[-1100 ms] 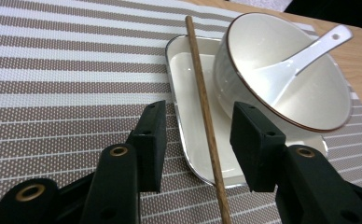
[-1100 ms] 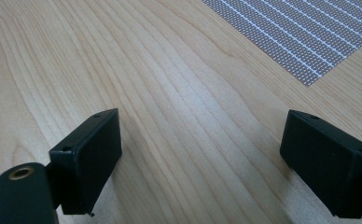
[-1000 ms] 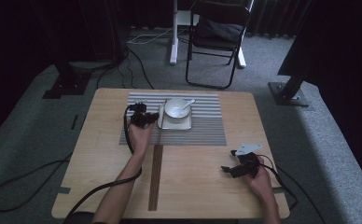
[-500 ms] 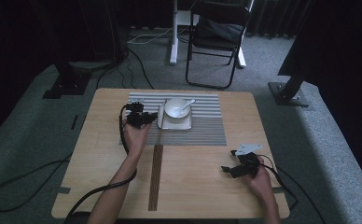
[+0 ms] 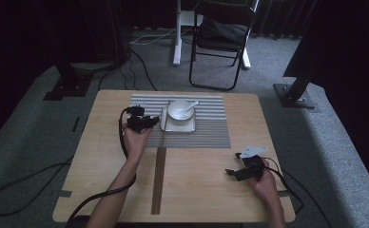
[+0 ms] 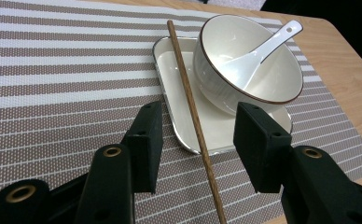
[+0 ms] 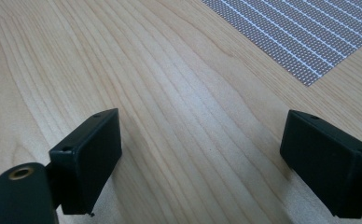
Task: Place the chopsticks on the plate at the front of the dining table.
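A white bowl with a white spoon in it stands on a white square plate, on a striped placemat. A brown chopstick lies across the plate's left rim, its near end on the mat. My left gripper straddles that near end. Its jaws have just been opening and stand apart from the stick. From above, the left gripper sits just left of the plate and the chopstick. My right gripper rests open over bare wood.
The wooden table has a dark inlaid strip running toward its front edge. A folding chair and a white post stand on the carpet beyond the table. Cables trail off the left side.
The left hand has shifted slightly beside the plate and its jaws stand a little wider around the chopstick. The right hand has stayed put.
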Available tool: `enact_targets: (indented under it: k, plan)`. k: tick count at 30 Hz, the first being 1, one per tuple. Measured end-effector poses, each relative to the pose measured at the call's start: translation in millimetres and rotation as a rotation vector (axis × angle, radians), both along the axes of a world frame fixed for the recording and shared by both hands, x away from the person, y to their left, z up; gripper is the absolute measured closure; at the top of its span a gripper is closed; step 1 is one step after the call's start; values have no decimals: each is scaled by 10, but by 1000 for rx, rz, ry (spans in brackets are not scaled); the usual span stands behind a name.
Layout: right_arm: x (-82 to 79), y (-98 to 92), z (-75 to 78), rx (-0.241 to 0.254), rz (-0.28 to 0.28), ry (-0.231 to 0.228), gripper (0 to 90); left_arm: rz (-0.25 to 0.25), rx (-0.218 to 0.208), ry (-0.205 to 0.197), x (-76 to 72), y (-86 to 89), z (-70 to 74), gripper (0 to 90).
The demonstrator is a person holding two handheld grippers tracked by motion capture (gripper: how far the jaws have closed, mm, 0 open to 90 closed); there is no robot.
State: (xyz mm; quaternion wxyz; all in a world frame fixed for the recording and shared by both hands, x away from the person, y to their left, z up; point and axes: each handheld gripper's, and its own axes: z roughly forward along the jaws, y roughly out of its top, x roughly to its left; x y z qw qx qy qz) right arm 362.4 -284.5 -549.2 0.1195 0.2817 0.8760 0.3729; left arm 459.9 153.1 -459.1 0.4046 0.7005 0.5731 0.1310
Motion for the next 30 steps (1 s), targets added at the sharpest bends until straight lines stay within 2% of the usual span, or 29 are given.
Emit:
enact_targets:
  k: [19,30]
  plan:
    - [0,0,0,0,0,0,121,-28,8,-13,-138,-21,6,523]
    - [0,0,0,0,0,0,121,-39,14,-1,-193,-10,-21,518]
